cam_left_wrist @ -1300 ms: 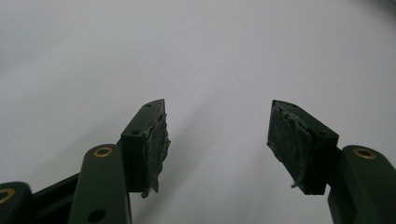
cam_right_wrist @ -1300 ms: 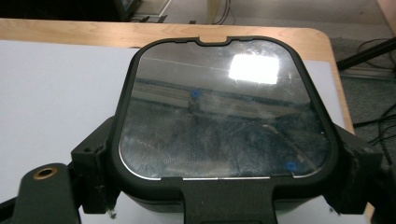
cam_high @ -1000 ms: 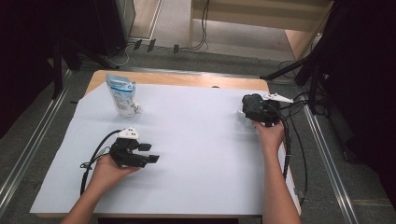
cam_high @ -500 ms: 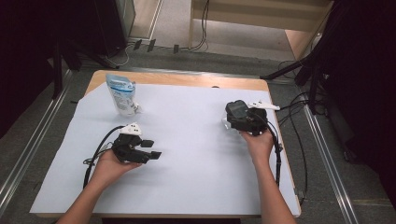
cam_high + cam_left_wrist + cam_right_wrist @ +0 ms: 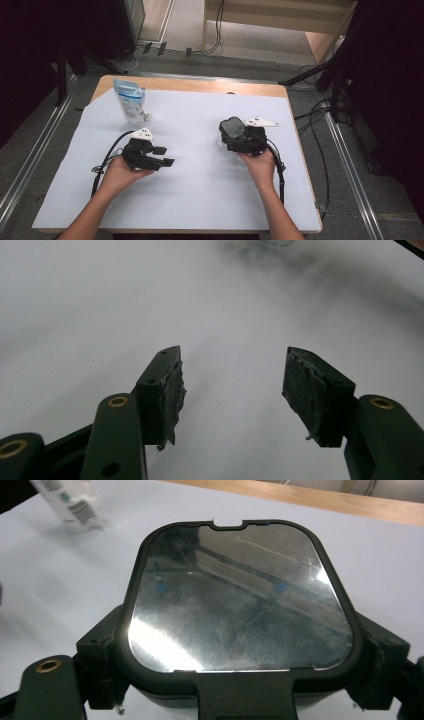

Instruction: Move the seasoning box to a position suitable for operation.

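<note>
Left gripper (image 5: pixel 161 156) fingers apart, empty — right gripper (image 5: pixel 227 134) apparently clamped, wrist level.

No word, brand or number can be read anywhere. The pouch (image 5: pixel 131 101), standing at about ten o'clock on the table (image 5: pixel 200 85) in the high view, carries blue printing too small to make out. In the right gripper view the same pouch (image 5: pixel 70 502), at about eleven o'clock, shows a barcode with a row of tiny digits beside it and a small round blue-green mark, all blurred beyond reading.
</note>
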{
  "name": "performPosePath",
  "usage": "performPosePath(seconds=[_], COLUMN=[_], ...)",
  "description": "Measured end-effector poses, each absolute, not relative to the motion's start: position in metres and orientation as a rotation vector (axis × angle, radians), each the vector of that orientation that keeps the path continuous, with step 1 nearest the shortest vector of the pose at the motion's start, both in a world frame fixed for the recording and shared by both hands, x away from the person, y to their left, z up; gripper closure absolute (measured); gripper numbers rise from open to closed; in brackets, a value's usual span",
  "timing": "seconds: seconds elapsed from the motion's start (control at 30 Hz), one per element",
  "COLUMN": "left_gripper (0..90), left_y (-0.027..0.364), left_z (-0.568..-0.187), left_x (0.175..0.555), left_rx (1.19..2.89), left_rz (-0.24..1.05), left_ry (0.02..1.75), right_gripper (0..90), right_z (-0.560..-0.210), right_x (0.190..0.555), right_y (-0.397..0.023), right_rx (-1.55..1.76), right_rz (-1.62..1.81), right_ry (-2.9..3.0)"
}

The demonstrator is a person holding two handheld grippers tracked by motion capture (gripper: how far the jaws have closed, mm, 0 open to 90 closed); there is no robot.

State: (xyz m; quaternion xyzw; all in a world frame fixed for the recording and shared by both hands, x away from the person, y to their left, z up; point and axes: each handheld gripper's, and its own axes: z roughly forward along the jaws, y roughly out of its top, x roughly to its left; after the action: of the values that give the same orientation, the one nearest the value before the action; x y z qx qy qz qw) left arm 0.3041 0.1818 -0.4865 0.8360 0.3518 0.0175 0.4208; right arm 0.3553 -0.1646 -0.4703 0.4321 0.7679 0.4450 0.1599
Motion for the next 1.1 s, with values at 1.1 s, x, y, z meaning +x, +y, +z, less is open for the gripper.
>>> performPosePath(seconds=[1.1], left_gripper=[40.4], left_y=[0.185], left_z=[-0.487], left_x=[0.300], left_rx=[2.094], left_rz=[0.052], left_ry=[0.888], right_gripper=[14.7], right_z=[-0.493], right_x=[0.329], right_y=[-0.071], right_rx=[0.952], right_rz=[1.327], right_ry=[2.427])
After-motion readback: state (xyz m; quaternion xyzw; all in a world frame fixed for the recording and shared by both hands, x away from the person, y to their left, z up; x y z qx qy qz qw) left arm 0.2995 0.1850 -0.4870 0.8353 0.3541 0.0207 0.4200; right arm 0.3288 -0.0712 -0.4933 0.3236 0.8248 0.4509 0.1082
